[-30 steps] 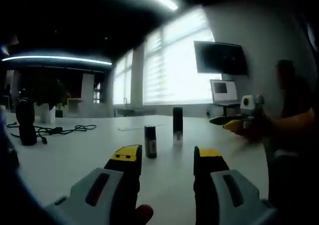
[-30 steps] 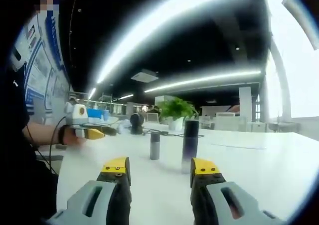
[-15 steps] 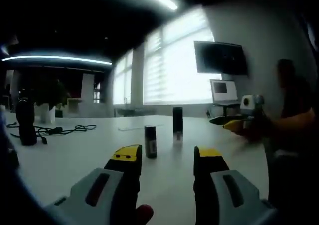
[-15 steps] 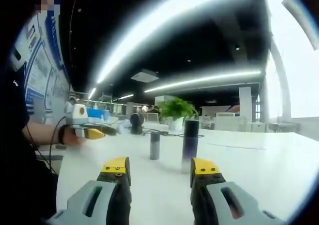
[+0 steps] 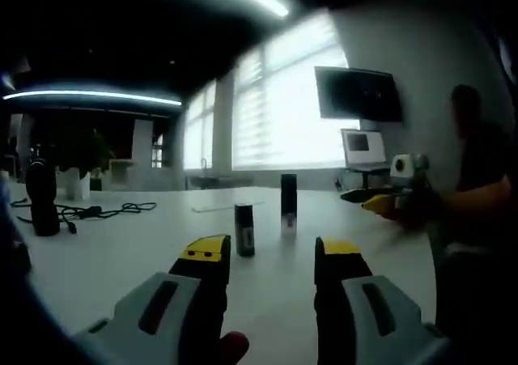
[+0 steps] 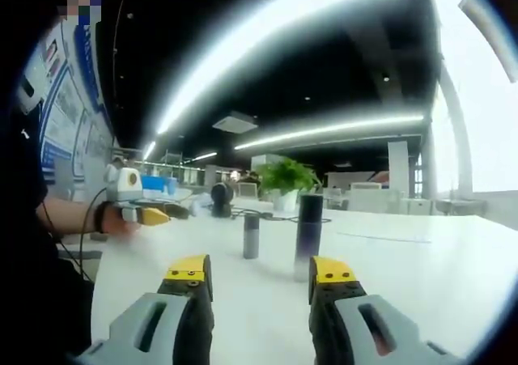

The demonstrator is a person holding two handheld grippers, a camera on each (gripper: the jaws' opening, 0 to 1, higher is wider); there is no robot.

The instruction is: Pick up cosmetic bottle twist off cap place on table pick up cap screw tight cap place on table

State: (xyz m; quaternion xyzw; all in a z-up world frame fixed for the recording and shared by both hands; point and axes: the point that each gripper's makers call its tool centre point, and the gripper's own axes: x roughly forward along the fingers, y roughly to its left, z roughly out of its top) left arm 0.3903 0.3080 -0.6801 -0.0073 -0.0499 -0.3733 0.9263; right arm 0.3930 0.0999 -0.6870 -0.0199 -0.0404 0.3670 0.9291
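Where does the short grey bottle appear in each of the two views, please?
Left gripper view: the short grey bottle stands on the white table just left of centre, above the left jaw tip, left of the tall dark bottle.
Right gripper view: the short grey bottle stands just left of centre, again left of the tall dark bottle.
Shared landmark: the potted plant at the table's far side.

Your white table (image 5: 121,260) carries a tall dark bottle (image 5: 288,203), a shorter bottle (image 5: 244,229) just beside it, and a black cable (image 5: 89,212).
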